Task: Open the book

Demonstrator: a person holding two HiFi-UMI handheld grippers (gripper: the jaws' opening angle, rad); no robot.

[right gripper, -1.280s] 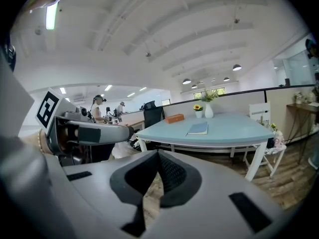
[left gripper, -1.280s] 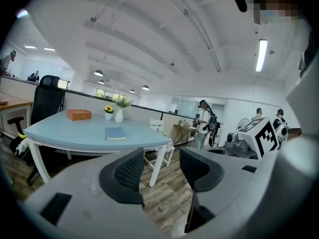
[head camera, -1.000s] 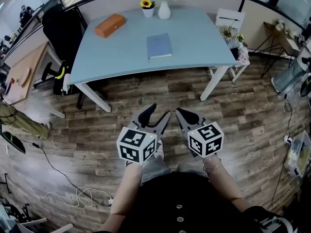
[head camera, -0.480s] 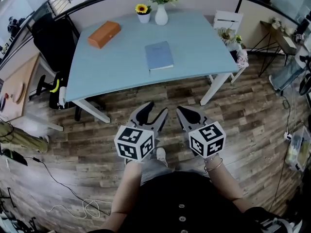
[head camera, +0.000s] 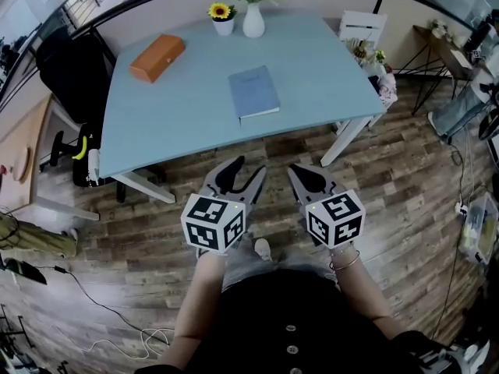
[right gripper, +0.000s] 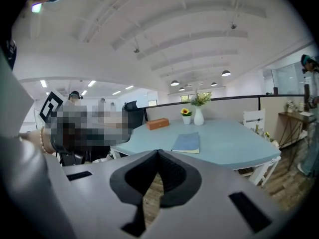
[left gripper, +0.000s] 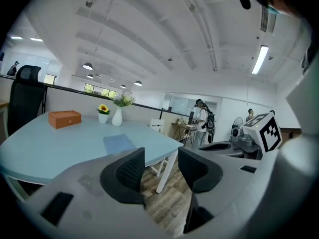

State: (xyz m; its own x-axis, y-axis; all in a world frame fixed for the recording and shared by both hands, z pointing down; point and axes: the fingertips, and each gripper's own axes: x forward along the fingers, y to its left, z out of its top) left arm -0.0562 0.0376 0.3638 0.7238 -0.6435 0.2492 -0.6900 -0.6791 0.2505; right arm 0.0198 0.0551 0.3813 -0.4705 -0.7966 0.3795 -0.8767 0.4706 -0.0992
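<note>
A closed light-blue book [head camera: 253, 92] lies flat near the front edge of the pale blue table [head camera: 327, 68]. I hold both grippers over the wooden floor, short of the table and well away from the book. The left gripper [head camera: 249, 167] is open with nothing between its jaws. The right gripper [head camera: 294, 171] is shut and empty. In the left gripper view the book [left gripper: 118, 144] shows beyond the open left gripper [left gripper: 161, 159]. In the right gripper view the book [right gripper: 187, 142] lies past the shut right gripper [right gripper: 158, 153].
An orange box [head camera: 157, 57], a sunflower pot [head camera: 222, 18] and a white vase [head camera: 253, 22] stand at the table's far side. A black office chair [head camera: 66, 61] is at the left, a white chair [head camera: 362, 28] and a plant stand [head camera: 378, 65] at the right. Cables [head camera: 117, 329] lie on the floor.
The table and book have slid lower and nearer in the head view as I come closer. Both grippers keep their pose, left open, right shut.
</note>
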